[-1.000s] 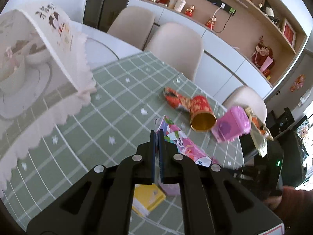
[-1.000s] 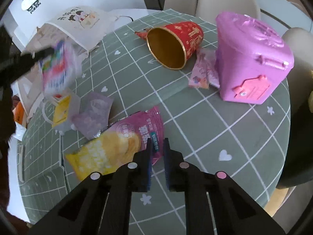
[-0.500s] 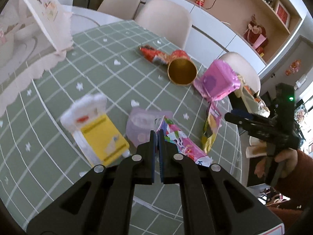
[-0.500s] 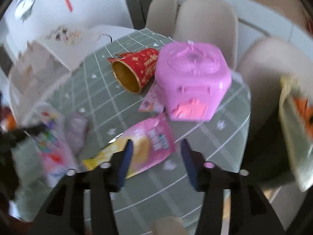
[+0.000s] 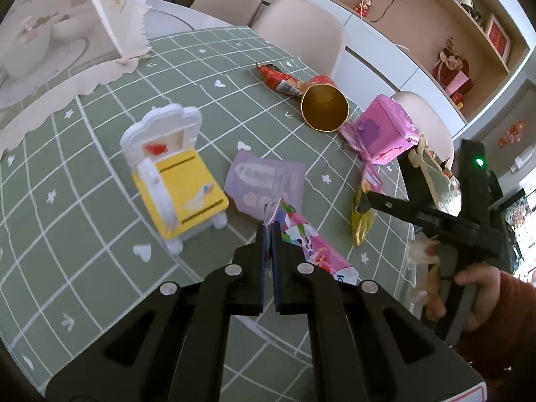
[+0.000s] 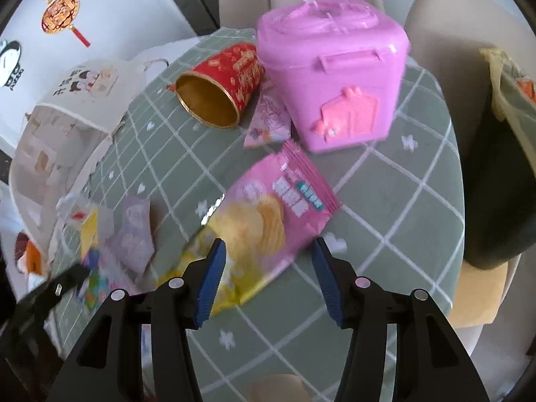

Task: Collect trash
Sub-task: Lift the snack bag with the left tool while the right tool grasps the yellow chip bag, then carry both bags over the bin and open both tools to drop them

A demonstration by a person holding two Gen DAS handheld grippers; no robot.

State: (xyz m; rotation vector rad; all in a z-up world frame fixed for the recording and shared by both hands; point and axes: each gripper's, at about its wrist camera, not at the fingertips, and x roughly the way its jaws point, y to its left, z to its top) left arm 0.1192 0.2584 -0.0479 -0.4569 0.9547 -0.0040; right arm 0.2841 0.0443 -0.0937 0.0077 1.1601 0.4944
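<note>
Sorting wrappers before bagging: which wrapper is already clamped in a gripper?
The colourful cartoon wrapper, pinched in the shut left gripper. The chip bag and lilac packet lie free on the table.

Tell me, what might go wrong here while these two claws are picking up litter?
The open right gripper hangs over the pink and yellow crisp packet; closing on the flat, slippery foil could miss it or push it away. The left gripper pinches only an edge of the colourful pink cartoon wrapper, which might slip free. The white and yellow toy chair sits close and could be knocked.
</note>
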